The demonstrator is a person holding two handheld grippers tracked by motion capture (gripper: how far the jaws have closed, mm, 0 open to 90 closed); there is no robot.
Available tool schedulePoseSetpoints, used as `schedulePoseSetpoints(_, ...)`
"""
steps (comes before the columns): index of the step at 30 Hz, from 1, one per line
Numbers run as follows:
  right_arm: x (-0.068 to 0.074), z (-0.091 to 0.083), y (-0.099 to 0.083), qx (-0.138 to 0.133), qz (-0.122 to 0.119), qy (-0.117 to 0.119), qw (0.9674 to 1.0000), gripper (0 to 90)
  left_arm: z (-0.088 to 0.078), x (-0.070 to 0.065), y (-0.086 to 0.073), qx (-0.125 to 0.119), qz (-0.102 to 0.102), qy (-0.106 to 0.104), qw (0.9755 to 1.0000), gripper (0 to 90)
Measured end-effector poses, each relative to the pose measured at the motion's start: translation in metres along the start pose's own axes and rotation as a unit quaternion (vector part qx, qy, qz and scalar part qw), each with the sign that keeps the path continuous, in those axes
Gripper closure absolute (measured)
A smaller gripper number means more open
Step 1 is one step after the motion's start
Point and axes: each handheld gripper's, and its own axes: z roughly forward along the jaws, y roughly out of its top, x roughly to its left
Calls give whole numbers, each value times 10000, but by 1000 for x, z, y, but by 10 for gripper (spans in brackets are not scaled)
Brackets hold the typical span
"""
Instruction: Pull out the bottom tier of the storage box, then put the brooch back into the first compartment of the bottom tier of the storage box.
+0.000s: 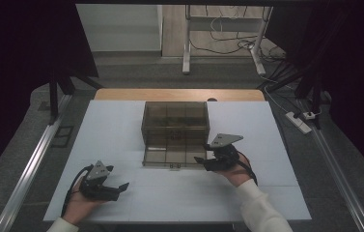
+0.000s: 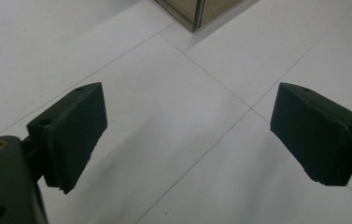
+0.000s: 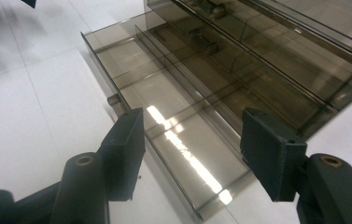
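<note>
A smoky clear plastic drawer box [image 1: 175, 121] stands at the middle of the white table. Its bottom drawer [image 1: 169, 156] is pulled out toward me, divided into empty compartments [image 3: 164, 107]. My right gripper [image 1: 200, 159] sits at the drawer's front right corner. Its jaws stand open [image 3: 190, 149], with the drawer's thin front wall running between them and neither pad pressing on it. My left gripper [image 1: 122, 186] rests low at the front left of the table, apart from the box. It is open wide over bare table [image 2: 187, 135], with a corner of the box [image 2: 194, 11] far ahead.
The white table top [image 1: 121, 125] has a wooden strip [image 1: 179, 94] along its far edge. Metal rails [image 1: 30, 169] run along both sides on the floor. A power strip [image 1: 299, 122] and cables lie to the right, and a desk frame [image 1: 187, 48] stands behind.
</note>
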Motion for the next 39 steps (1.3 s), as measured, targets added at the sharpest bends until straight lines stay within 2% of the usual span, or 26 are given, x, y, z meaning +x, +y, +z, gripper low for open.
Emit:
schedulePoseSetpoints(7, 1, -13, -8, -5, 17, -121, 9999, 399, -1, -2, 2, -50, -45, -58, 10000, 106)
schedulePoseSetpoints(17, -6, -29, -17, -8, 81, -270, 9996, 394, 1, -4, 3, -14, -40, -83, 10000, 107)
schedulePoseSetpoints(30, -17, -38, -28, 378, 244, -479, 9978, 388, 2, -4, 4, -2, -21, -99, 9999, 107)
schedulePoseSetpoints(39, -22, -38, -26, 544, 186, -605, 9965, 387, 2, -3, 3, -12, -105, -173, 9998, 107)
